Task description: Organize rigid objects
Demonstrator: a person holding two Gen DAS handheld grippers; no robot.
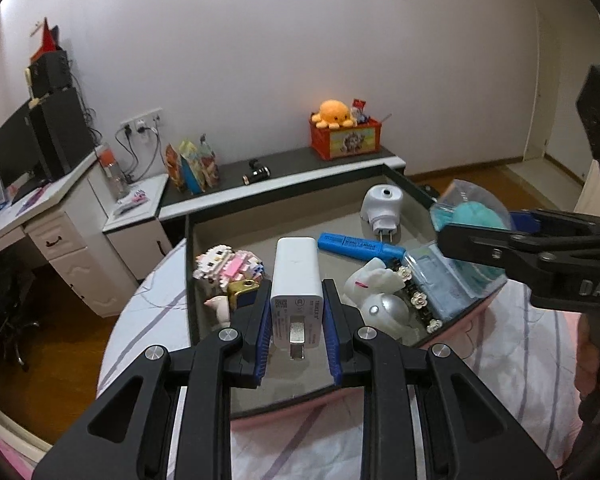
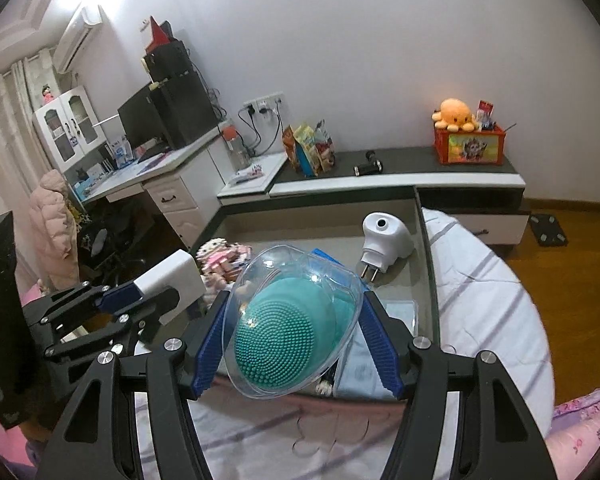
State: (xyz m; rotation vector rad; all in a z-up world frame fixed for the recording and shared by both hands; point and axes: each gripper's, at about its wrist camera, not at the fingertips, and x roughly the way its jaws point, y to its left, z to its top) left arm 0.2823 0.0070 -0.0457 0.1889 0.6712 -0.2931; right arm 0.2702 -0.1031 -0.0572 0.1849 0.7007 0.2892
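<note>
I judge I am in the carrying step: both grippers are loaded above the tray (image 1: 404, 178), and each thing is waiting for its place. My left gripper (image 1: 296, 312) is closed on the white charger (image 1: 296, 276), its blue pads pressing the two long sides, and the plug prongs point back to the camera. My right gripper (image 2: 292, 332) holds the teal silicone brush (image 2: 276, 340) inside its clear plastic shell, which is squeezed between the pads.

Next I must find a free spot for each. The tray already contains the blue marker (image 1: 360, 247), the white plug adapter (image 1: 382, 206), the pink block figure (image 1: 228, 266) and a white figurine (image 1: 374, 280), so room is small. The shell looks thin and slippery, so I think I should lower it slowly
</note>
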